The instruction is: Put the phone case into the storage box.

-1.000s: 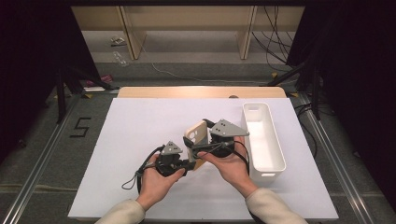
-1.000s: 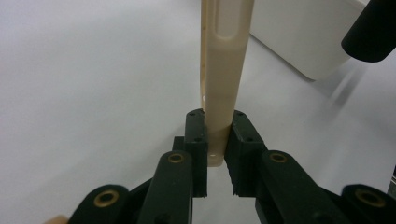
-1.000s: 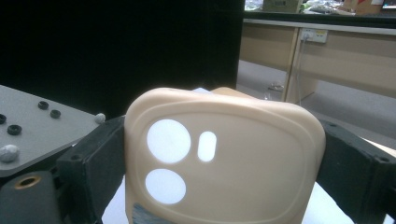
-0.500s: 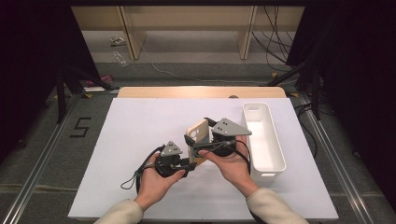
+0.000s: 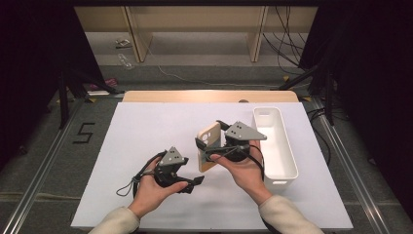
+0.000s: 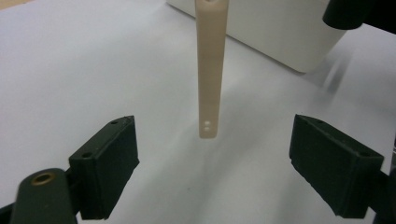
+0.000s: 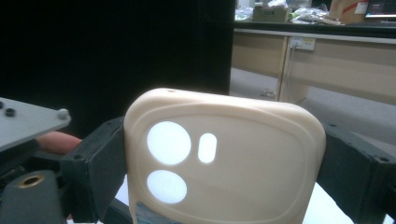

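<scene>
My right gripper [image 5: 205,150] is shut on a beige phone case [image 5: 208,145] and holds it upright above the table's middle. In the right gripper view the case [image 7: 224,163], with its camera cut-outs, sits pinched across its width between the two black jaws of the right gripper [image 7: 226,175]. My left gripper [image 5: 193,184] lies lower and to the left, near the case's bottom end. Its jaws have just been opening and now stand wide, with nothing pressed between them. In the left gripper view the case [image 6: 208,70] hangs edge-on ahead of the open left gripper [image 6: 212,168].
A long white bin [image 5: 287,141] stands just right of the right hand, and its wall [image 6: 280,32] shows behind the case. A white mat [image 5: 146,126] covers the table. Wooden furniture and cables lie beyond the far edge.
The left gripper's jaws have gone from closed at the case's lower end to wide open, letting it go. The right gripper keeps its hold and has barely moved.
</scene>
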A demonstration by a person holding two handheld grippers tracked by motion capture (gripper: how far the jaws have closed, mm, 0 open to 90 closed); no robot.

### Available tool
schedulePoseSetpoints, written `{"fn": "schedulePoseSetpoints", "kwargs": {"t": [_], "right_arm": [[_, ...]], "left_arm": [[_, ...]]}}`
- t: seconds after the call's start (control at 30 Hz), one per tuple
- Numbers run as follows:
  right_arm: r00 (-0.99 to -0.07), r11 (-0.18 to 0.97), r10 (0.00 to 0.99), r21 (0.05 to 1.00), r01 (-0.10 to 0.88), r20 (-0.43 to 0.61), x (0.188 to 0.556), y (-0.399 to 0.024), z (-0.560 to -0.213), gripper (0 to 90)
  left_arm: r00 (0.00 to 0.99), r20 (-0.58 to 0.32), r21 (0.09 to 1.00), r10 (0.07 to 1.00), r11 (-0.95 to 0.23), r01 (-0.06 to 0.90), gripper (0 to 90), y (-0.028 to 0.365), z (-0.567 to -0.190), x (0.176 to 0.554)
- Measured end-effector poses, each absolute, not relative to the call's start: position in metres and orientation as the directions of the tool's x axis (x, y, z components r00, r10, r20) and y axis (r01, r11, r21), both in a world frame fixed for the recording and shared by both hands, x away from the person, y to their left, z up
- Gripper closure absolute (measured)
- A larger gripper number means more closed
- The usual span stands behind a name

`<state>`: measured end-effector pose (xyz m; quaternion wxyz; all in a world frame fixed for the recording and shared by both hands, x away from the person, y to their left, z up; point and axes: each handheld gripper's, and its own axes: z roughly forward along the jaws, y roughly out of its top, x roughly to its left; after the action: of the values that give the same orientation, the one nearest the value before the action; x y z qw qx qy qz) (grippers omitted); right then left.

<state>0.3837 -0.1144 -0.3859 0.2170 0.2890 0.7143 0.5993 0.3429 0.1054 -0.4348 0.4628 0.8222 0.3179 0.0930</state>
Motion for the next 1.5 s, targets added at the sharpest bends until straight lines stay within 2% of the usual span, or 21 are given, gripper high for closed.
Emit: {"fn": "schedulePoseSetpoints", "kwargs": {"t": [0.23, 0.4, 1.5], "right_arm": [[-0.73, 0.107, 0.682, 0.982, 0.154, 0.04, 0.385, -0.119, -0.384, 11.4], [-0.724, 0.1, 0.689, 0.984, 0.15, 0.04, 0.386, -0.122, -0.381, 11.3], [-0.683, 0.071, 0.729, 0.988, 0.14, 0.045, 0.39, -0.138, -0.37, 11.3]], "left_arm": [[0.791, -0.122, 0.834, 0.6, -0.37, 0.409, 4.4, 0.115, -0.432, 0.34], [0.792, -0.112, 0.849, 0.6, -0.357, 0.39, 1.8, 0.123, -0.429, 0.337], [0.747, -0.091, 0.89, 0.659, -0.283, 0.358, 1.6, 0.167, -0.42, 0.324]]}}
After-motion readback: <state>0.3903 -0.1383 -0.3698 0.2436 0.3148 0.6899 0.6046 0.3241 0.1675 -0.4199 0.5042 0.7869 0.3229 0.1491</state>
